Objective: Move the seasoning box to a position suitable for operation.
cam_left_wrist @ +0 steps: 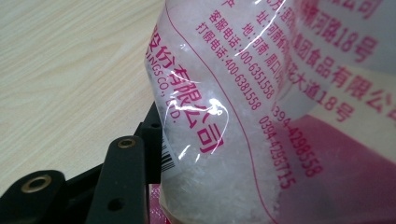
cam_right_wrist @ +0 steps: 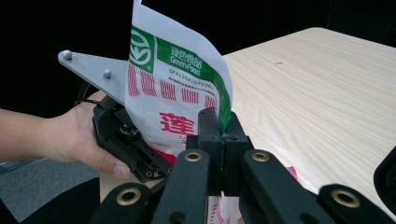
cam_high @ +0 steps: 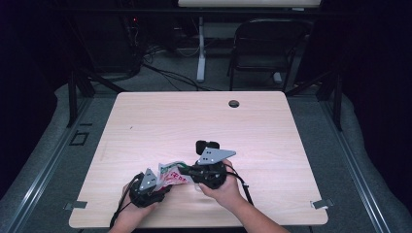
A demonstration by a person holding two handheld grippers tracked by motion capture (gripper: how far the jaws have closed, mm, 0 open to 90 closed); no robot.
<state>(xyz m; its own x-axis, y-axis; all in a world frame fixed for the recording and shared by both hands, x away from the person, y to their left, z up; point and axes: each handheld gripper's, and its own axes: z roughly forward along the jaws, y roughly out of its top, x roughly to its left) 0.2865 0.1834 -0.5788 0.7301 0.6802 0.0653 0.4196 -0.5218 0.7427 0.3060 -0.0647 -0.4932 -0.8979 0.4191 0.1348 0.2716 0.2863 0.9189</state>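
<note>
**Two claws holding a printed food bag over the near edge of the tabletop**

In the high view, a person's hands are coming in from the bottom edge, each holding a gripper, and both are meeting near the front of the light wooden tabletop. The left claw is sitting close to the near edge, and the right claw is lying just beside it, a little farther in, with its grey three-cornered plate facing up. Between them a plastic food bag with red and green printing is being held.

In the right gripper view, the right claw is clamping together on the edge of the bag, which is standing upright above the jaws, showing a green logo band and red characters on white. Behind the bag, the left hand is gripping the other gripper's black body, whose grey plate is sticking out to the left.

In the left gripper view, the bag is pressing close to the camera: a clear panel with pink printed text and phone numbers, with white grainy contents showing through. One black jaw is rising at the lower left, touching the bag beside a small barcode; the other jaw is hidden behind the bag, so whether the left claw is clamping it cannot be told.

A dark folding chair is standing on the floor beyond the tabletop.
</note>
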